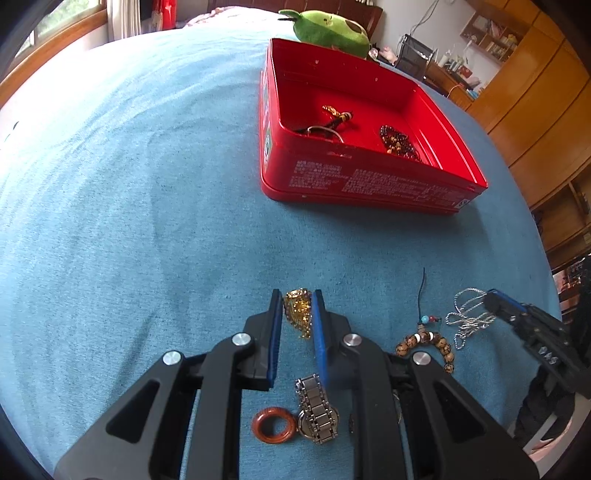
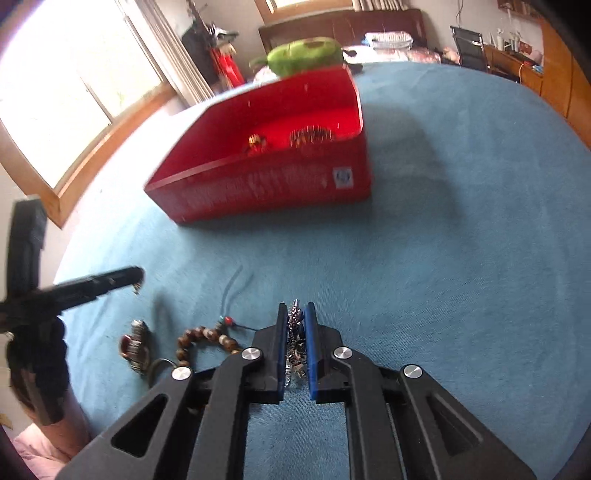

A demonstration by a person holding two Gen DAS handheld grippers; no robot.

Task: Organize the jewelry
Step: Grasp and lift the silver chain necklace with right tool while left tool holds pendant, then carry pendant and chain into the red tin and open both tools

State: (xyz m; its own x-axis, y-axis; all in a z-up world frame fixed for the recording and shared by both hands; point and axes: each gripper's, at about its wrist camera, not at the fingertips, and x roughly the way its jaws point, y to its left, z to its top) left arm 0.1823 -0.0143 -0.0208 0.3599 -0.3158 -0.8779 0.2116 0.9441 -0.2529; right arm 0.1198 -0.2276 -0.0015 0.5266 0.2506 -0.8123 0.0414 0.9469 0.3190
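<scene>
In the left wrist view my left gripper (image 1: 298, 295) is shut on a gold chain (image 1: 297, 310) over the blue cloth. A silver watch (image 1: 316, 410), a red-brown ring (image 1: 274, 424) and a wooden bead bracelet (image 1: 424, 341) lie below and right of it. My right gripper (image 2: 295, 308) is shut on a silver chain (image 2: 295, 343), which also shows in the left wrist view (image 1: 467, 314). The red tin box (image 1: 364, 173) stands ahead, holding a dark bead bracelet (image 1: 399, 142) and a corded piece (image 1: 334, 120). The box also shows in the right wrist view (image 2: 266, 184).
A green plush toy (image 1: 330, 27) lies behind the box. The blue cloth (image 1: 129, 184) covers the whole surface. A window (image 2: 55, 92) is on the left, wooden cabinets (image 1: 535, 110) on the right. The left gripper's body shows in the right wrist view (image 2: 74, 288).
</scene>
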